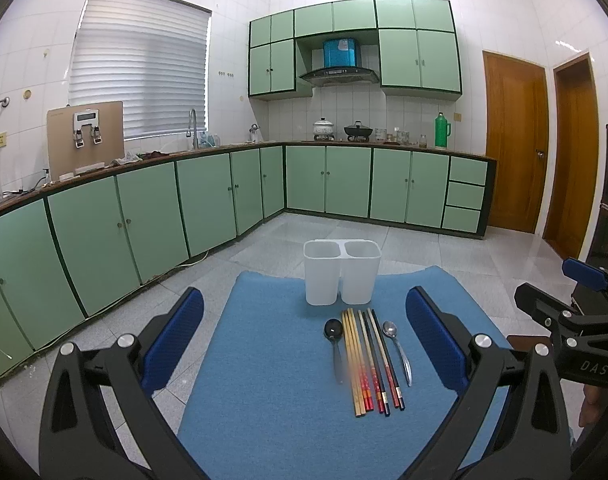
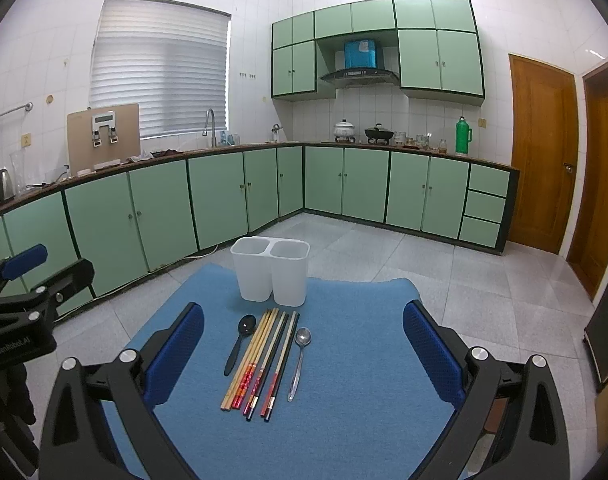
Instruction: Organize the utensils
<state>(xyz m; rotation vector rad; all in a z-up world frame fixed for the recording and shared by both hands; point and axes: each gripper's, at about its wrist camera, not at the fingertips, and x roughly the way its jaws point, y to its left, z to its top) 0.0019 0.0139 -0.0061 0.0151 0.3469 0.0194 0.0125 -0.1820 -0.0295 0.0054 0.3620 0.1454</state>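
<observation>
Still untouched: chopsticks (image 2: 259, 364), spoons, holder (image 2: 269, 270).

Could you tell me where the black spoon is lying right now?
In both wrist views the black spoon lies on the blue mat, left of the chopsticks, before the white holder.

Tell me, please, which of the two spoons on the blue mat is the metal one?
The silver spoon right of the chopsticks is metal, shiny with a slim handle. The black spoon on their left is dark and matte.
</observation>
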